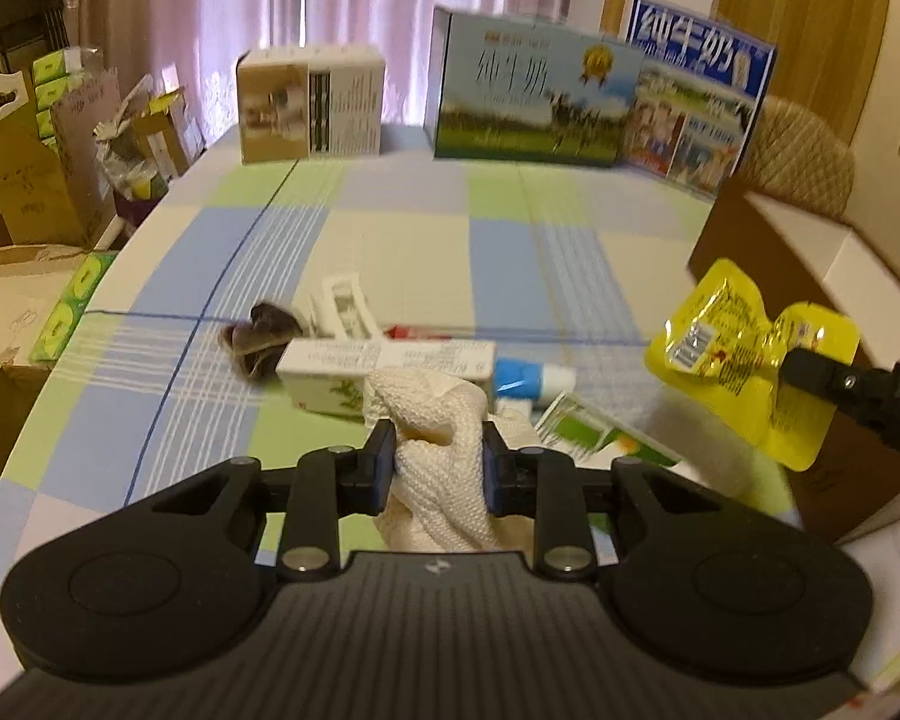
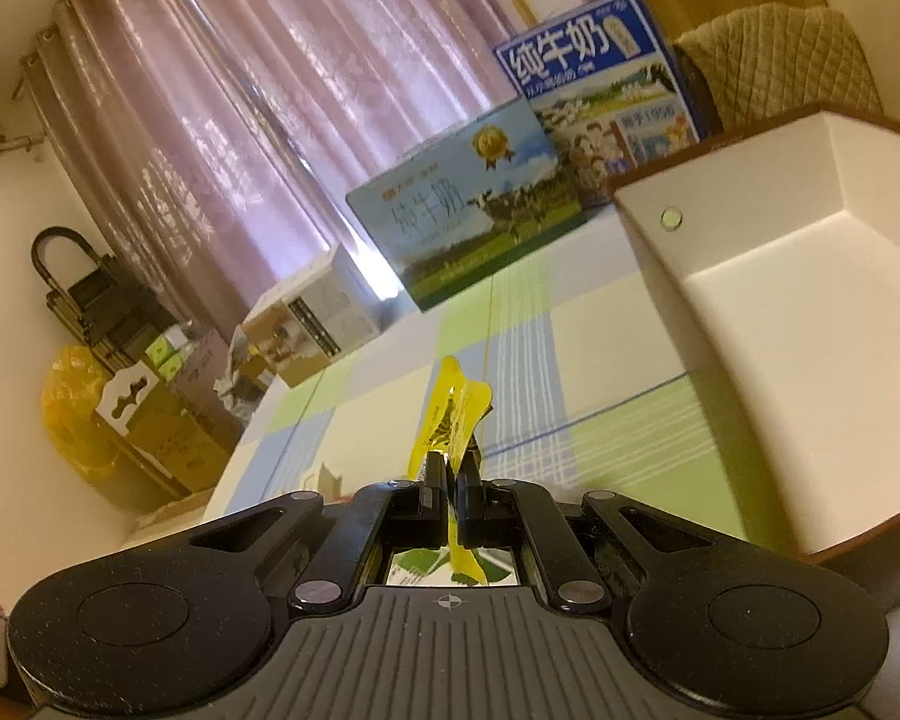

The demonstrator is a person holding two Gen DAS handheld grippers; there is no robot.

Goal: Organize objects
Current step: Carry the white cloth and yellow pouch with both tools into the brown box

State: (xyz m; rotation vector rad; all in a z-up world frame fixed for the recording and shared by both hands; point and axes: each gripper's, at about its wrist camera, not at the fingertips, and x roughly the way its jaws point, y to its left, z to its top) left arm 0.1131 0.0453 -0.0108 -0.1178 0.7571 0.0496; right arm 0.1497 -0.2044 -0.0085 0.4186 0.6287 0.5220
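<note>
Yellow packet (image 2: 459, 420) pinched between right jaws

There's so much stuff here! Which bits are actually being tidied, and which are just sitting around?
Being tidied:
yellow packet in the right gripper
white knitted cloth in the left gripper
small boxes and tubes on the table
open white box, probably the destination

Just sitting around:
milk cartons
pink curtains
cardboard boxes on the floor

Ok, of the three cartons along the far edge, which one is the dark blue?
The rightmost milk carton, nearest the quilted chair; the middle one is pale blue-green, the left one beige.
</note>
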